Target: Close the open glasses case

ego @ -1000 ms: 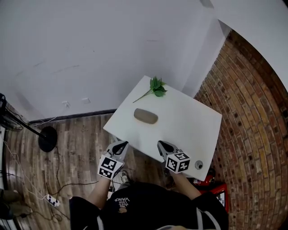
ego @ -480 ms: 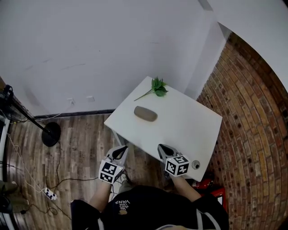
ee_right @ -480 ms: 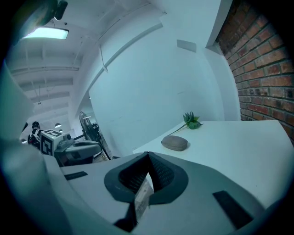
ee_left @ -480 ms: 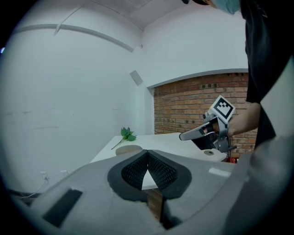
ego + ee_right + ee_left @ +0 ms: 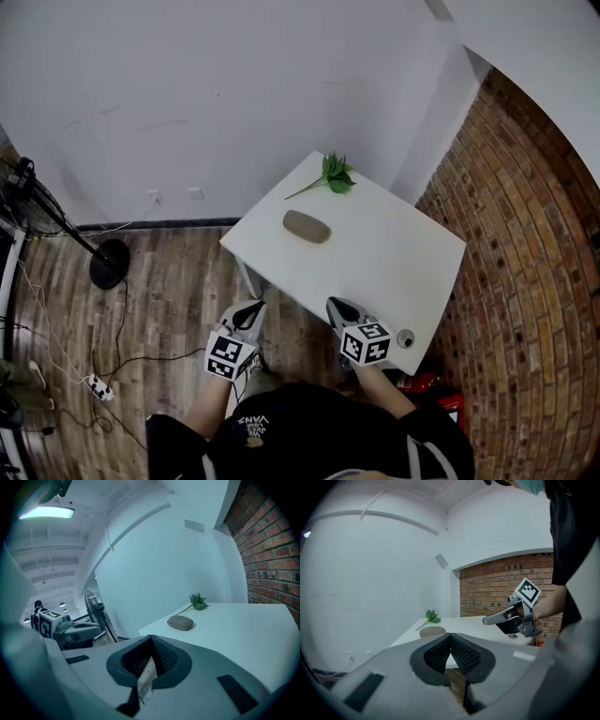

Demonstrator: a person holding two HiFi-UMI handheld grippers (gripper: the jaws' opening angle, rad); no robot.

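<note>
Nearest the viewer, a dark shirt [image 5: 309, 436] is seen, with white lettering that appears to read "VANS". Just ahead of it, the left gripper [image 5: 251, 306] and the right gripper [image 5: 334, 303] are held side by side and apart, each topped by black-and-white square markers [image 5: 225, 355]. Both are kept near the front edge of the white table [image 5: 412, 272]. The left gripper's ribbed pads are pressed together with nothing between them. The right gripper's pads are likewise closed, and a pale printed slip [image 5: 146, 677] is seen in the slot beneath them, its print too small to be read. A small round grey object [image 5: 405, 338] is set at the table's near right corner. Further back, well apart from both grippers, the glasses case [image 5: 307, 226] lies on the tabletop, a brownish-grey oval whose lid appears to be down. Beyond it, a green leafy sprig [image 5: 335, 175] is laid at the far corner, against the white wall [image 5: 234, 84], with a brick wall [image 5: 534, 244] to the right.
</note>
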